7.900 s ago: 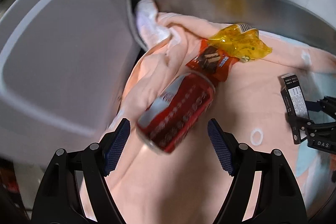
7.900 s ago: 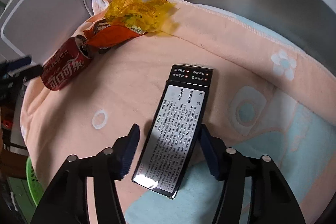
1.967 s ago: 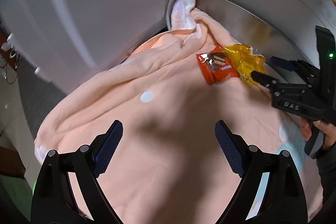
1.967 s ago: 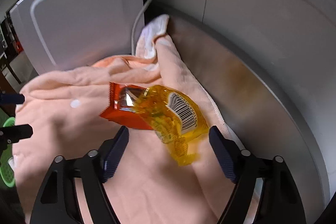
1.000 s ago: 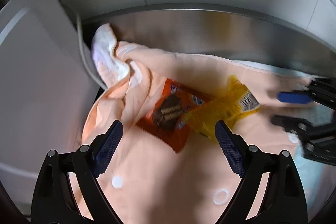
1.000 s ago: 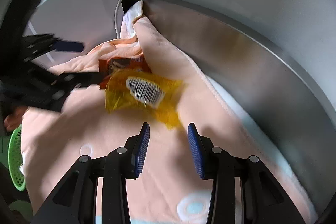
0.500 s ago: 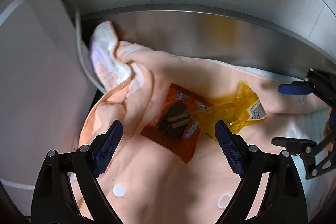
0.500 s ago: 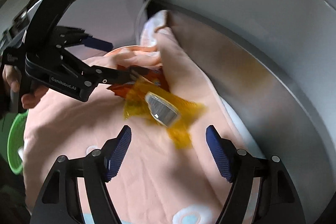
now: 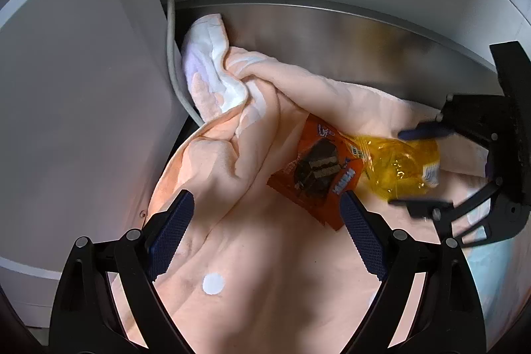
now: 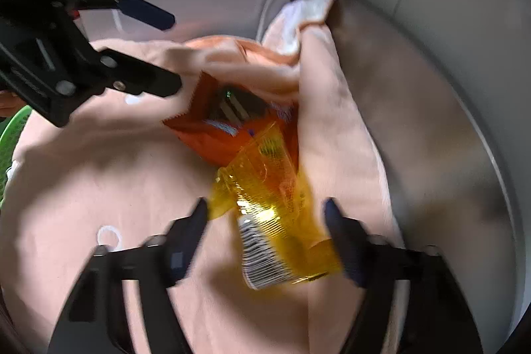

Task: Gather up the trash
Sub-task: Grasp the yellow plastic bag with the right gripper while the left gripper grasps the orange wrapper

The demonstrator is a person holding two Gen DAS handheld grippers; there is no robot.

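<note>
Yellow wrapper (image 10: 275,214) lies on the peach towel (image 9: 265,281), overlapping the orange snack packet (image 9: 315,171) — right gripper (image 10: 265,211) spread wide around it (blurred), left gripper (image 9: 265,218) released too, its fingers (image 9: 361,241) just short of the packet.

Both fisheye views bend straight lines hard toward dark, vignetted corners. Soft daylight lies evenly on the peach towel (image 9: 282,254), with broad shadows under the left gripper (image 9: 265,234) and beside the towel folds ahead of it. The left view is sharp apart from the smeared right gripper (image 10: 265,238), whose own view is motion-blurred throughout. Glare glints on the yellow wrapper (image 10: 265,211) between its fingers
</note>
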